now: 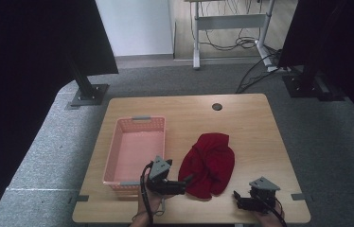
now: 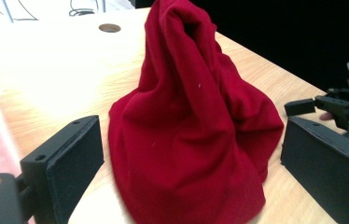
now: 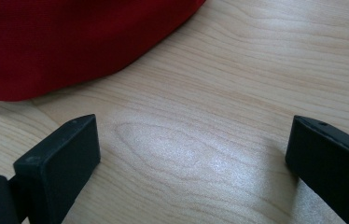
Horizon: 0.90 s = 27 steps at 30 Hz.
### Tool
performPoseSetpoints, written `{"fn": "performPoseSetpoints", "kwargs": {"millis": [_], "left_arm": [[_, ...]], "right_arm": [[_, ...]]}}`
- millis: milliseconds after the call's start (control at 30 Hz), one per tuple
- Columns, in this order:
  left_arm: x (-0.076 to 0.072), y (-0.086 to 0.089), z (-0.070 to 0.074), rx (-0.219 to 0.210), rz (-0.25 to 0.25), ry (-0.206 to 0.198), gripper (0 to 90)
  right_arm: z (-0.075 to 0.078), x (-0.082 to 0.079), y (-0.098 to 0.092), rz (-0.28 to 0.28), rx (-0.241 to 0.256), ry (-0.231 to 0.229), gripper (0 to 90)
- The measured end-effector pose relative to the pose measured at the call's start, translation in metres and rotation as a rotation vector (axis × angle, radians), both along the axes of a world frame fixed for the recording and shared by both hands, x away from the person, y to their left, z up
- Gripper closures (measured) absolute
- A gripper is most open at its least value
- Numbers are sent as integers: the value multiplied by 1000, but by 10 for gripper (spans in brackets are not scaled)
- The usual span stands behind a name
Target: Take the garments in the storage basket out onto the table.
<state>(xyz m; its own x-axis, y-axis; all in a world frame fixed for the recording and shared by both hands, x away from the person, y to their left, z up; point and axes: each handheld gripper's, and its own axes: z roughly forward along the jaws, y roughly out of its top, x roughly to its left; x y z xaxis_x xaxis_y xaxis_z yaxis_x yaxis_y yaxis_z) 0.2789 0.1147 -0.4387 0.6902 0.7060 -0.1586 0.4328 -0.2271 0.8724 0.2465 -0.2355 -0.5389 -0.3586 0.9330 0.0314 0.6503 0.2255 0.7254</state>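
Now both tongs are spread near the red cloth point(image 1: 208, 163).
Left tongs point(image 1: 188, 180) face its near edge; right tongs point(image 1: 236, 197) rest over bare worktop point(image 1: 255, 137).

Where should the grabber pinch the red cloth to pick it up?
Probably the near edge of the crumpled red cloth, coming from the left gripper side. Its open jaws already face that bunched-up edge, and the thick folds there give them plenty to pinch.

Red cloth point(image 3: 65, 42) cut off by top and left edges in right gripper view; its near hem runs off the bottom edge in left gripper view. Pink basket point(image 1: 135, 151): near rim partly hidden behind left gripper point(image 1: 184, 183) in high view.
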Motion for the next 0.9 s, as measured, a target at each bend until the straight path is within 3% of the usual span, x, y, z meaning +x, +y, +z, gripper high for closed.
{"fn": "performPoseSetpoints", "kwargs": {"millis": [133,300,533,900], "left_arm": [[-11,23,0,21,3,-12,55],[-19,40,-3,26,21,-14,54],[-25,67,-12,31,41,5,50],[-31,79,-14,29,41,4,49]], "right_arm": [[0,0,0,0,0,0,27],[0,0,0,0,0,0,27],[0,0,0,0,0,0,27],[0,0,0,0,0,0,27]]}}
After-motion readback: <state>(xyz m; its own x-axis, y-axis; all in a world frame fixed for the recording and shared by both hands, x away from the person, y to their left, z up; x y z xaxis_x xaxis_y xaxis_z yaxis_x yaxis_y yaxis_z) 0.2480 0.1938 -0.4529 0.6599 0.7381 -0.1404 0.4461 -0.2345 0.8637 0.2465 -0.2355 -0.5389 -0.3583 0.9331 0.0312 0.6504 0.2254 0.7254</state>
